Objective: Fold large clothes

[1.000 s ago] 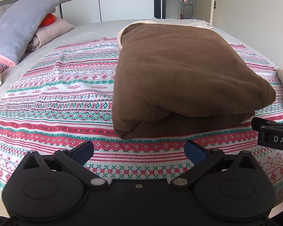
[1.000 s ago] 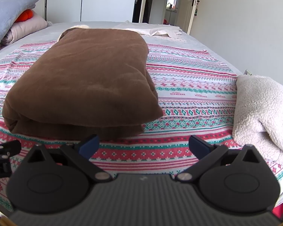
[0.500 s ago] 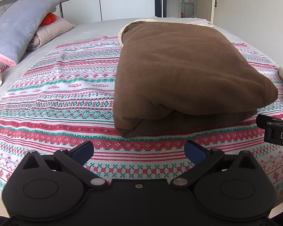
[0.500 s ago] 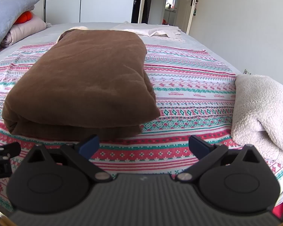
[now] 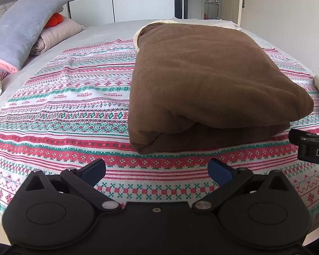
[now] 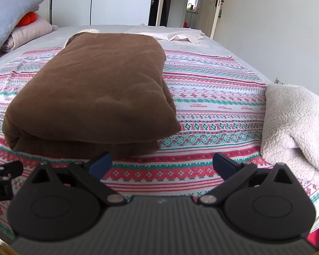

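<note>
Both spread wide, empty — left gripper (image 5: 157, 170) | right gripper (image 6: 161, 163) | brown garment (image 5: 212, 85) folded, seemingly untouched

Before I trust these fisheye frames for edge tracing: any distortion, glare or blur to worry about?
Left wrist view: sharp, though the patterned red-and-green bedspread bows strongly toward the rim and the corners vignette dark. Right wrist view: soft daylight, a faint flare arc top right, crisp folds on the folded brown fleece blanket.
</note>
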